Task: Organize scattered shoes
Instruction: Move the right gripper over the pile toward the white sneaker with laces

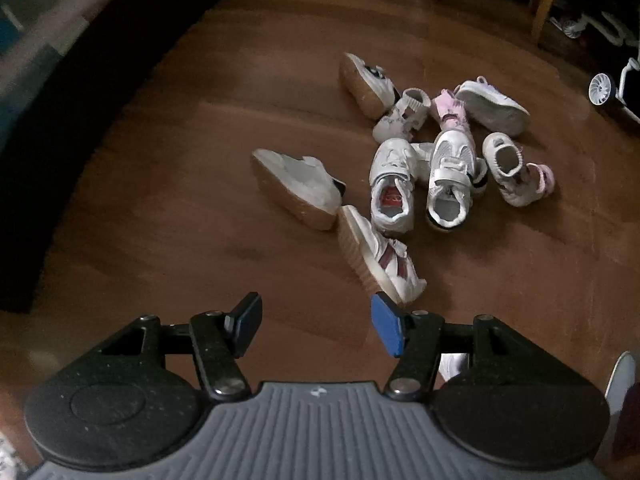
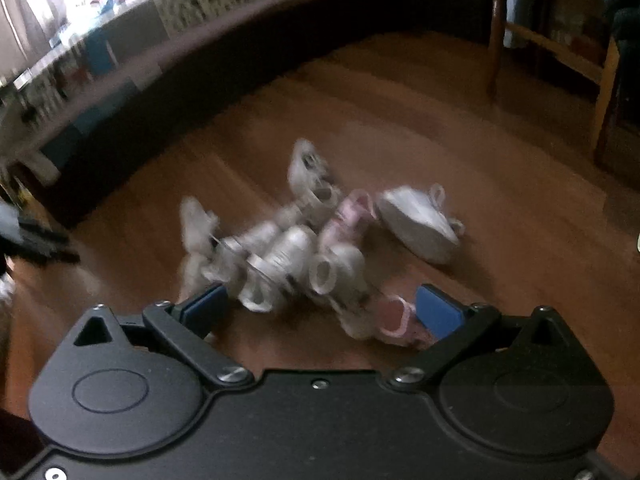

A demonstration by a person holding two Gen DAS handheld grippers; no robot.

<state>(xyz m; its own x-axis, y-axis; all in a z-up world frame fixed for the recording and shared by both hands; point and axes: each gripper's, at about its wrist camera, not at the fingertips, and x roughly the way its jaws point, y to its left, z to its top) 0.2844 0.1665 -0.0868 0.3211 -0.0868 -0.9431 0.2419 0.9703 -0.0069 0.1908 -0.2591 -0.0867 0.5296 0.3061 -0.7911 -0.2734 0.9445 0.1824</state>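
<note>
Several small white and pink children's shoes lie in a loose heap (image 1: 432,160) on the brown wooden floor. A white shoe with dark red stripes (image 1: 380,258) lies on its side nearest my left gripper (image 1: 316,326), which is open and empty just short of it. Another white shoe (image 1: 298,186) lies on its side to the left. In the blurred right wrist view the same heap (image 2: 316,248) lies ahead of my right gripper (image 2: 324,312), which is open and empty. A pink and white shoe (image 2: 394,320) sits beside its right fingertip (image 2: 438,316).
A dark low furniture edge (image 1: 80,112) curves along the left. A wooden chair (image 2: 560,52) stands at the back right. White wheeled items (image 1: 604,88) sit at the far right. Wooden floor (image 1: 200,264) lies left of the heap.
</note>
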